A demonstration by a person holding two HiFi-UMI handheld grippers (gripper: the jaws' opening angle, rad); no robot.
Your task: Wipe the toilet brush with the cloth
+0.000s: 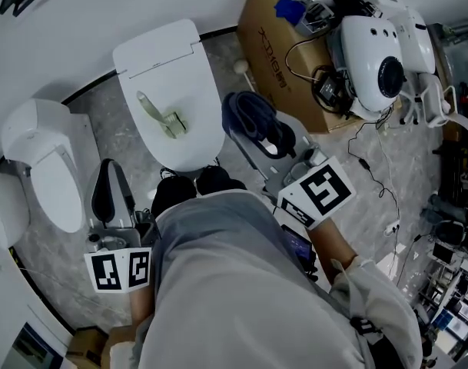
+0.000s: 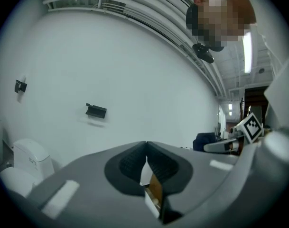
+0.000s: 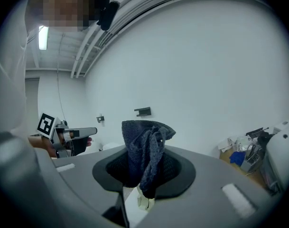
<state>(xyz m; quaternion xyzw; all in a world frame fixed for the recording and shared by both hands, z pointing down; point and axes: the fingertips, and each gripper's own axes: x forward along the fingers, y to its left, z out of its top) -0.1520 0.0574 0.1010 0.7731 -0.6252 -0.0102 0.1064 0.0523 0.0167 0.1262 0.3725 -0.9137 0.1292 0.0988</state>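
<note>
Two tools in your hands, your left tool point(image 2: 145, 150) closed tight on nothing, your right tool point(image 3: 142, 161) clamped on the dark blue cloth point(image 3: 145, 139), pale green brush point(image 1: 160, 115) lying on the shut toilet lid point(image 1: 184, 68), apart from cloth

Left claw point(image 2: 145, 152), jaws together and empty; right claw point(image 1: 254, 124), jaws clamped on dark cloth point(image 3: 146, 137); both upward-tilted.
</note>
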